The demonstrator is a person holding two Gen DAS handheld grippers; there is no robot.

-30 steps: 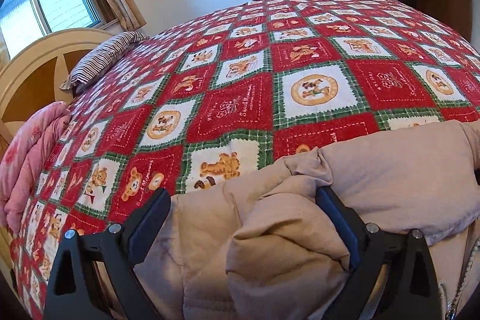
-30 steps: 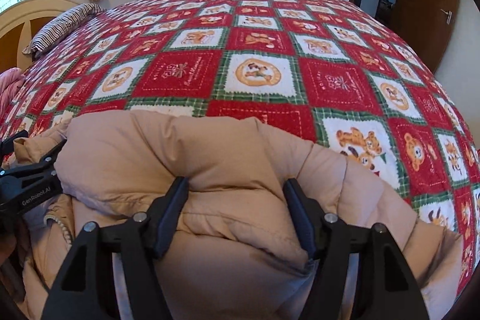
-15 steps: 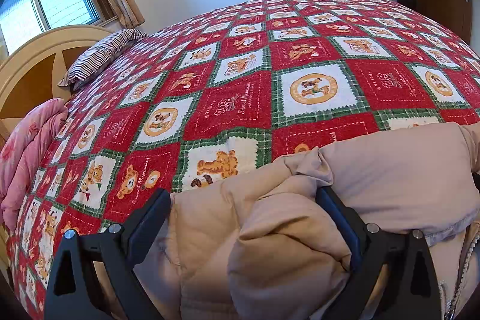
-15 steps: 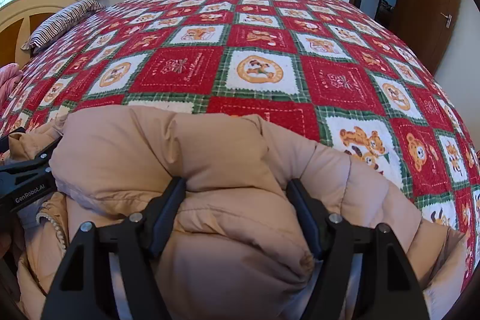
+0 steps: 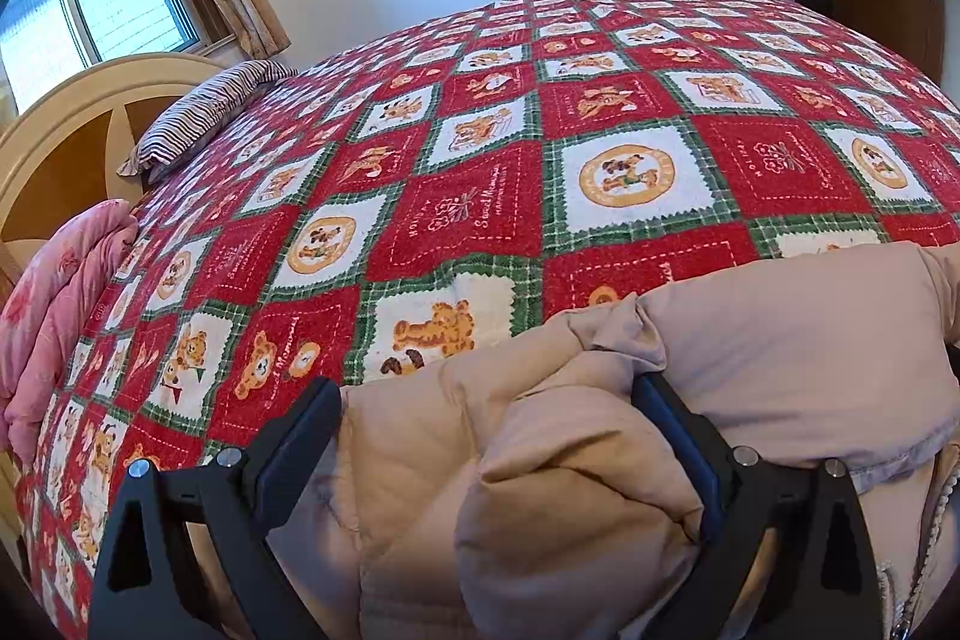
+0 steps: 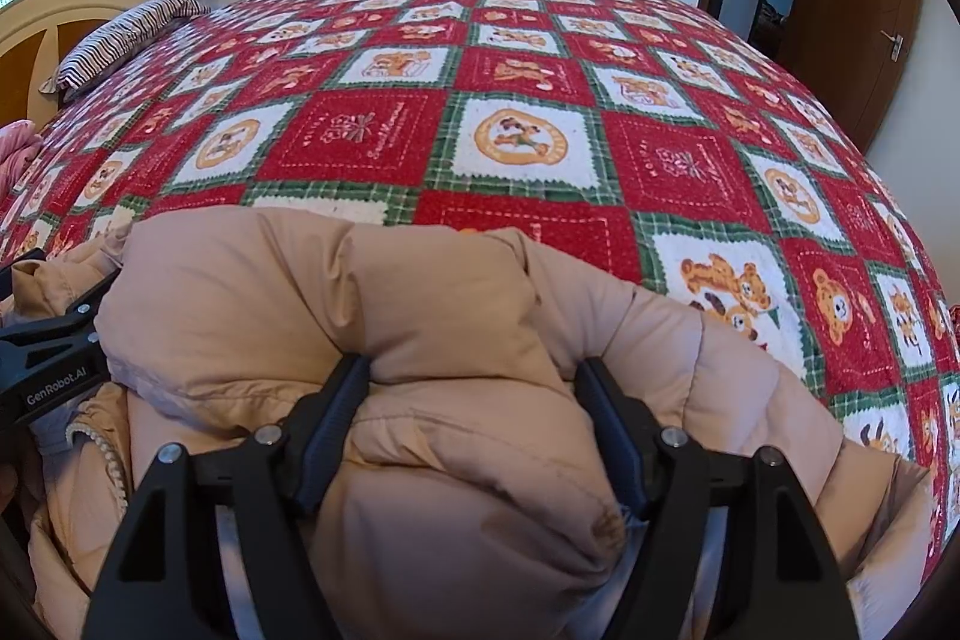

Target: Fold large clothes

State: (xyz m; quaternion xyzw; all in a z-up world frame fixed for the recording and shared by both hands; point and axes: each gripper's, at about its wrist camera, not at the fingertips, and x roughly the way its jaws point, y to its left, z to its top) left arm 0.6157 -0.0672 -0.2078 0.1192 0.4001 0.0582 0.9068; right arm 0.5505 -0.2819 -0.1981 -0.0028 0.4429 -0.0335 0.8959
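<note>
Lying at quilt's [image 6: 516,142] near edge, jacket [image 6: 420,316]; far side open.

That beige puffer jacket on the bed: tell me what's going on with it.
A person is working the beige puffer jacket with two handheld grippers at the near edge of the red patchwork bedspread. The right gripper has a bunched fold between its fingers, and its jaws have just been opening. The left gripper straddles another bunch of padding. The jacket lies heaped, not yet neatly folded.
</note>
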